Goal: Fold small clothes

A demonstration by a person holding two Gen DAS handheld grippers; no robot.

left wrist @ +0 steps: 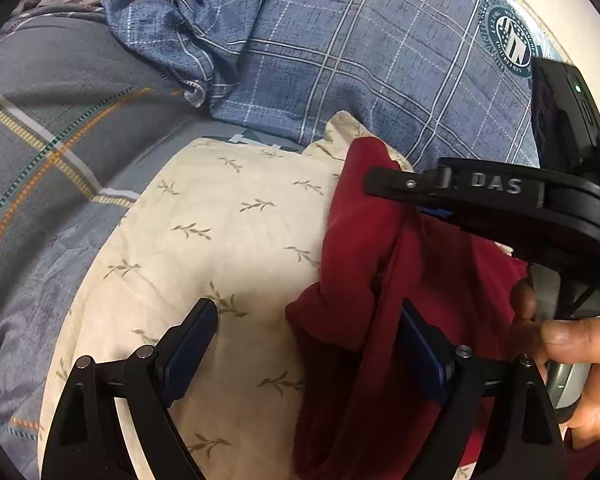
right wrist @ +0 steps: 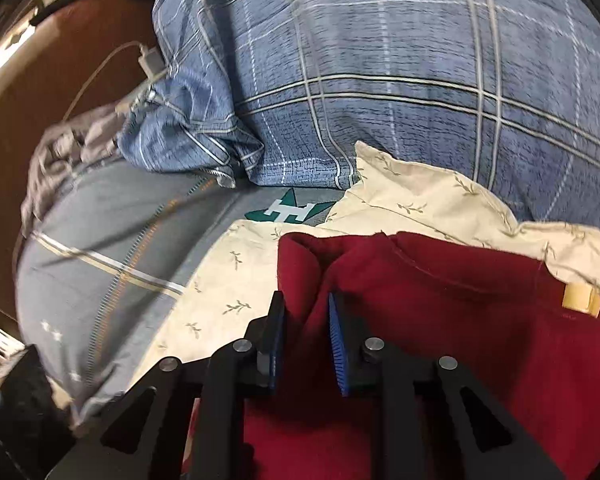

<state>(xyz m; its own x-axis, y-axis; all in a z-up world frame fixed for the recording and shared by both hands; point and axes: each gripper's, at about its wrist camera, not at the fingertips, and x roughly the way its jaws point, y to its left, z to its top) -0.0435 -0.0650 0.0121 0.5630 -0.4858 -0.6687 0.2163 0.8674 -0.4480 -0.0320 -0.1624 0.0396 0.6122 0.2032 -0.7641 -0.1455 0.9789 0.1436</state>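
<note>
Left wrist: "DAS" on right hand-held gripper [left wrist: 396, 196]

Bare cream leaf-print cloth [left wrist: 228, 248] is lying open left of the bunched red garment [left wrist: 364, 264], while a blue plaid pillow [right wrist: 380, 80] is blocking the far side.
</note>
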